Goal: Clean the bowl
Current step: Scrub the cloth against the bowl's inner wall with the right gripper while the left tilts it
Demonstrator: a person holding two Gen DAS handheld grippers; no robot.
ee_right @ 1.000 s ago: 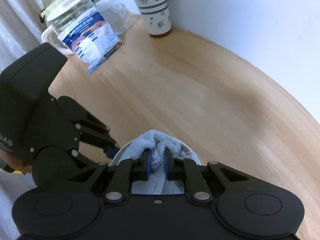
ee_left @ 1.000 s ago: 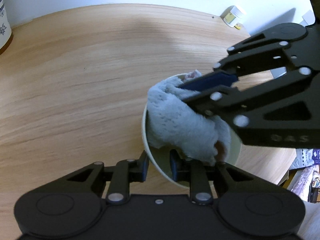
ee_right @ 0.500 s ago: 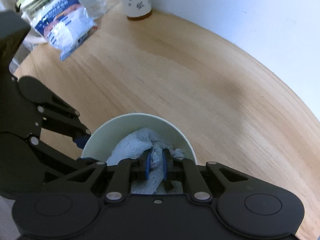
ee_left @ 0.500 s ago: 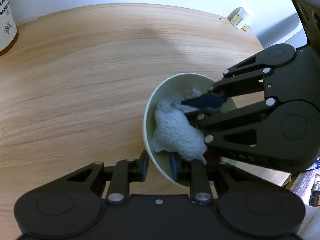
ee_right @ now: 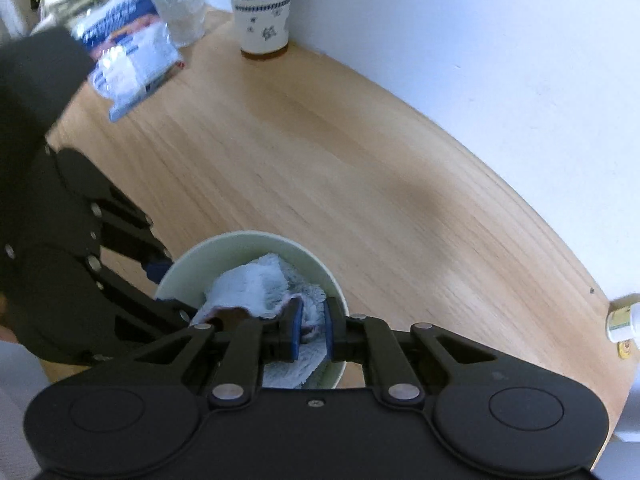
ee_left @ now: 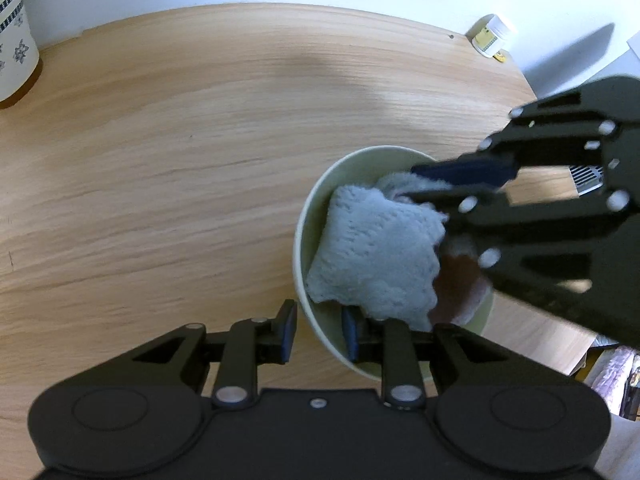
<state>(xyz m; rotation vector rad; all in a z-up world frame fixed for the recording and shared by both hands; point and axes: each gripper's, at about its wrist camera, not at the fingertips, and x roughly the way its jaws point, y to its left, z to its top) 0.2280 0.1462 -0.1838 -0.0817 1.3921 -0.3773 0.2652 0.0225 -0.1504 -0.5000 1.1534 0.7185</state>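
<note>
A pale green bowl [ee_left: 320, 196] stands on the round wooden table. My left gripper [ee_left: 318, 330] is shut on the bowl's near rim, one pad outside, one inside. A light blue fluffy cloth [ee_left: 376, 256] fills the bowl. My right gripper [ee_right: 311, 332] is shut on the cloth [ee_right: 256, 284] and presses it inside the bowl [ee_right: 256, 244]. In the left wrist view the right gripper [ee_left: 444, 188] reaches in from the right. In the right wrist view the left gripper's fingers [ee_right: 156, 270] hold the bowl's left rim.
A patterned white cup [ee_right: 262, 4] stands at the wall. A blue-and-white packet [ee_right: 128, 60], a glass [ee_right: 182, 12] and a jug sit at the far left of the table. A small white jar [ee_left: 492, 36] stands near the table's right edge [ee_right: 616, 320].
My right gripper has swept the cloth around inside the bowl, from deep inside toward the right side. The left gripper has kept its hold on the rim.
</note>
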